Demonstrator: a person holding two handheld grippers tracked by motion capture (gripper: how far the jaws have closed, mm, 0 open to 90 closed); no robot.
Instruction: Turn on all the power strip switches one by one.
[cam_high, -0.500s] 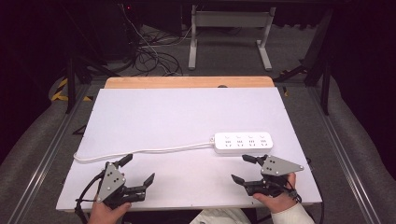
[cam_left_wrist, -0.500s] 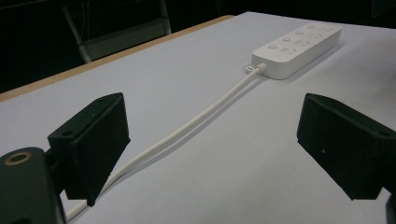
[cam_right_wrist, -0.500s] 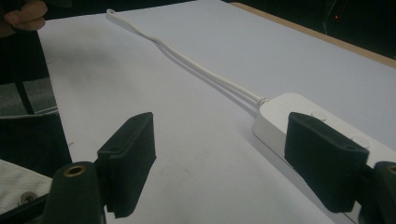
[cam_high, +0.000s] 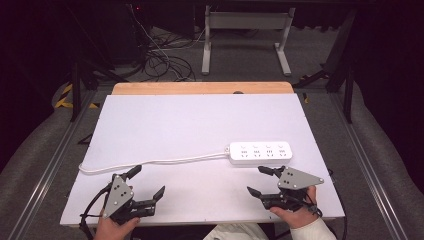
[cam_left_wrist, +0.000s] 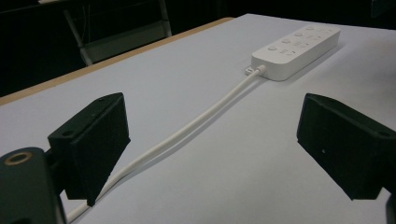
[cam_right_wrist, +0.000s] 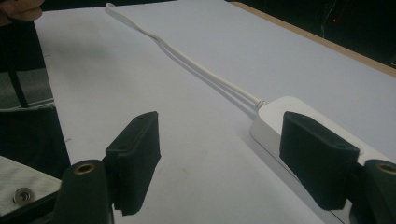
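Observation:
A white power strip with several sockets lies flat on the right half of the white table. Its white cord runs left to the table's left edge. My left gripper is open near the front left edge, just in front of the cord. In the left gripper view the cord passes between the wide jaws toward the strip. My right gripper is open just in front of the strip. In the right gripper view the strip's end lies behind the right jaw.
A bare wooden strip borders the table's far edge. Behind it stand a grey metal frame and tangled cables on the floor. Metal rails run along both sides of the table.

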